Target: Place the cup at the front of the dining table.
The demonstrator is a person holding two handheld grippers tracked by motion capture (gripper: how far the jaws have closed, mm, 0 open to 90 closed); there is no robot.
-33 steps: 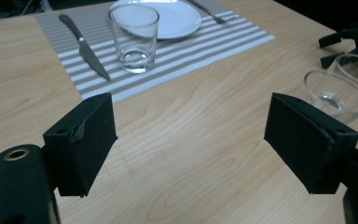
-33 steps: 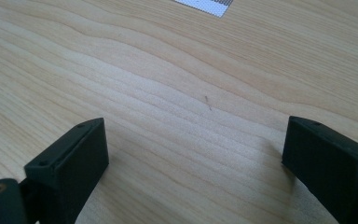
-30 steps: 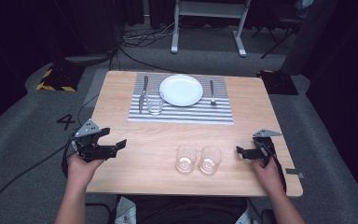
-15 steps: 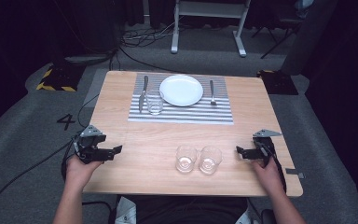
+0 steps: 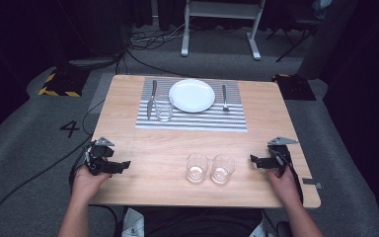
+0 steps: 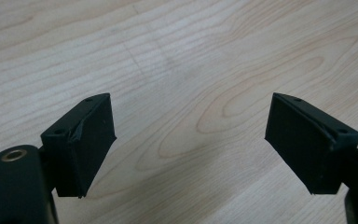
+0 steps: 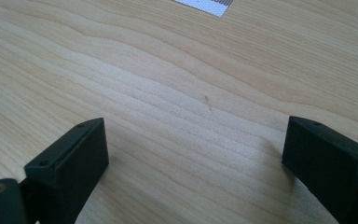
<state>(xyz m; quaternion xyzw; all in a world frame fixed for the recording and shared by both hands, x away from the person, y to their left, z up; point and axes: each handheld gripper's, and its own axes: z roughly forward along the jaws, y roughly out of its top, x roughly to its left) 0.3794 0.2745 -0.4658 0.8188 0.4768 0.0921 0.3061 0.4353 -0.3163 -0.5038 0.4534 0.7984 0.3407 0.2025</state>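
Held low over the near left corner of the table, in the left hand: the left gripper, aimed toward the table's middle. Jaws parted a fair way and just then opening further, with nothing but bare wood between them. Held likewise at the near right corner, in the right hand: the right gripper, aimed inward, jaws spread wide and gripping nothing (plain tabletop between the pads, seen from the gripper's own camera). Between the two grippers, close to the near edge and a little right of centre: two empty glasses, upright, just beside each other, well apart from either set of jaws. Farther back, laid along the far edge: a striped placemat. Set on it: a white plate at centre, a knife toward the left, a fork toward the right, and a third glass upright between knife and plate.
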